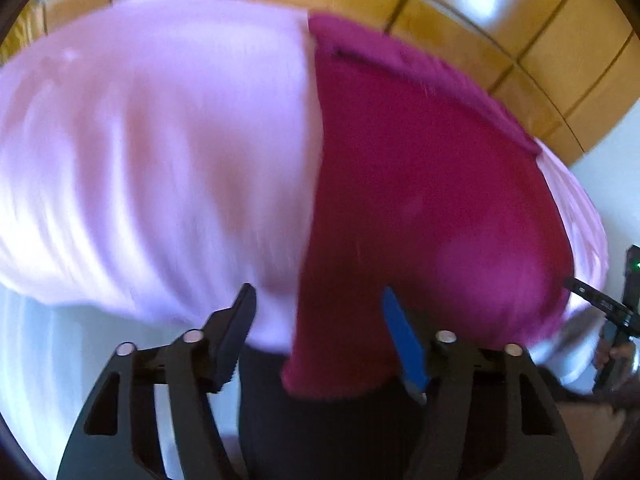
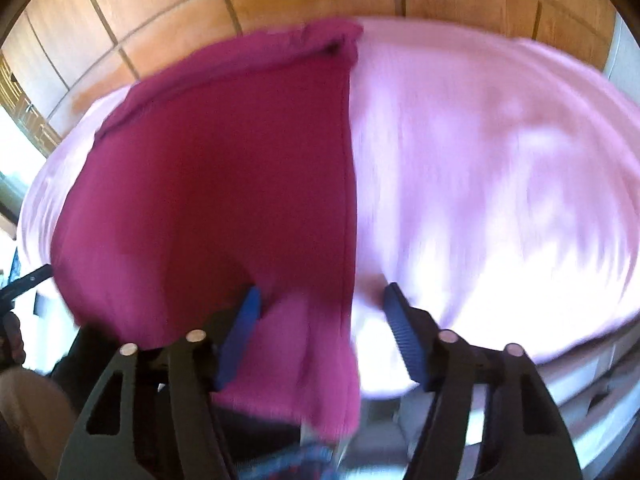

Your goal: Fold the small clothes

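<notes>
Nearest the left wrist camera, the left gripper (image 1: 316,300) stands with its jaws apart. One black finger (image 1: 236,328) sits over pale cloth, and one blue-padded finger (image 1: 404,344) rests against the near edge of the magenta garment (image 1: 420,200). A hanging corner of that garment lies between the two fingers, but neither pad is seen pressing on it. No grip is confirmed.

The right gripper (image 2: 320,300) is likewise apart. Its blue pad (image 2: 244,320) on the left side touches or lies just beside the magenta garment (image 2: 224,168), while the opposite ribbed pad (image 2: 404,332) stands clear over light cloth. A fold of the garment droops between the fingers toward the lens, loose rather than clamped.

The garment lies spread on a pale pink sheet (image 1: 152,152) covering a raised surface whose nature cannot be told. Its far hem is turned up near the sheet's far edge, with one straight side edge running toward the camera. The near portion overhangs the sheet's front edge.

Orange-brown floor tiles (image 2: 180,28) show beyond the sheet in both views. The right gripper's tip (image 1: 600,300) appears at the right margin of the left view. Both views are motion-blurred, so fine fabric detail cannot be read.
</notes>
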